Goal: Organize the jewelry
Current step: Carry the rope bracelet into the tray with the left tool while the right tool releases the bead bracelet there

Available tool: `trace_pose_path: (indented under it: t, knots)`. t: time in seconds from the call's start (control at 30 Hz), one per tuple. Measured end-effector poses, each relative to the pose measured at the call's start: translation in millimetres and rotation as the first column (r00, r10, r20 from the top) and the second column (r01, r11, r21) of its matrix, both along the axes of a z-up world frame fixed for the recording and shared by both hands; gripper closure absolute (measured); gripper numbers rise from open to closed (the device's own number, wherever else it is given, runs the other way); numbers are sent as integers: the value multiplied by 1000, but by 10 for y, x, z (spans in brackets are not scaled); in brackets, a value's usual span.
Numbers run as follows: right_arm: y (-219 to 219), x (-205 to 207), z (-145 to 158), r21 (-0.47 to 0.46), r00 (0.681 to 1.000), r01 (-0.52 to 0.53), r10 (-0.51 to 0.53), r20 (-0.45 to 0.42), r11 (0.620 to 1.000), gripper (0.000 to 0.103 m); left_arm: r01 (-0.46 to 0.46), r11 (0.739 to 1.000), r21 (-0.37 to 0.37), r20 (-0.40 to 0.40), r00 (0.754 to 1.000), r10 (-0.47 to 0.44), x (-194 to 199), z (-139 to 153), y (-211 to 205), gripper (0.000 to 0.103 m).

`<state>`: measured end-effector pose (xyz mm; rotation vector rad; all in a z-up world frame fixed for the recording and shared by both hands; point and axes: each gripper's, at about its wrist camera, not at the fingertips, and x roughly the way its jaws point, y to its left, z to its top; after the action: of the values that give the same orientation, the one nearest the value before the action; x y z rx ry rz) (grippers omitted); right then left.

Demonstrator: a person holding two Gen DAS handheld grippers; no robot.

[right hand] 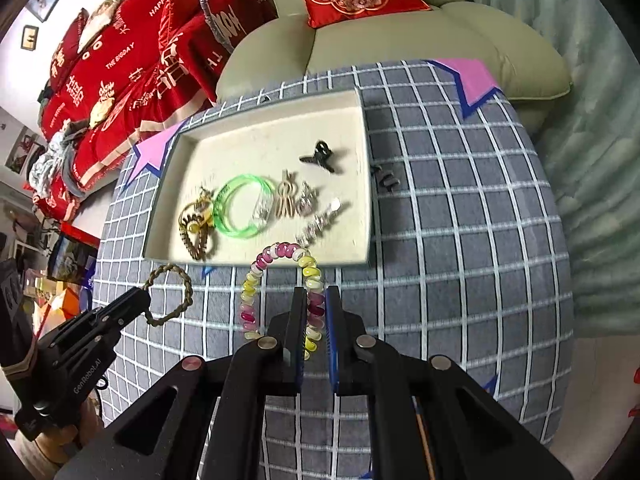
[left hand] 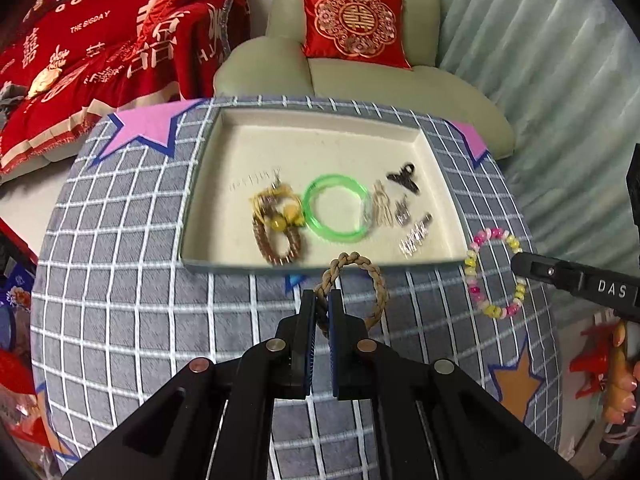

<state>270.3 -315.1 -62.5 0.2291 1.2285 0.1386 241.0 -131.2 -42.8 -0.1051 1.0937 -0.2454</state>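
Observation:
My left gripper [left hand: 322, 300] is shut on a braided tan rope bracelet [left hand: 374, 276], held just in front of the tray's near rim. My right gripper [right hand: 316, 298] is shut on a pink-and-yellow beaded bracelet [right hand: 256, 280], also held near the tray's front edge. The cream tray [left hand: 224, 200] holds a green bangle [left hand: 335, 209], a brown beaded bracelet with yellow beads [left hand: 276, 232], a black claw clip [left hand: 405, 176], and several silver and beige hair clips [left hand: 414, 236]. In the right wrist view the left gripper [right hand: 140, 300] holds the rope bracelet [right hand: 180, 280].
The tray sits on a grey checked cushion [left hand: 120, 280] with pink star patches [left hand: 148, 124]. A small dark clip [right hand: 386, 180] lies on the cushion right of the tray. A green armchair with a red pillow [left hand: 354, 24] stands behind; a red blanket [left hand: 80, 60] lies at left.

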Motion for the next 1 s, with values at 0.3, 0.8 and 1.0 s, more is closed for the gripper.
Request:
trace_pose_path:
  t: [0.3, 0.8, 1.0]
  knots:
    - [90, 434, -192, 0, 1000, -2, 2, 17, 1000, 94, -46, 998, 30, 41, 998, 45, 450, -59, -26, 87]
    - [176, 891, -575, 14, 1000, 11, -12, 8, 1000, 94, -81, 989, 126, 40, 996, 77, 844, -332, -210, 87]
    - [202, 987, -730, 5, 1000, 2, -2, -14, 1000, 94, -67, 982, 179, 24, 998, 63, 937, -483, -286, 87]
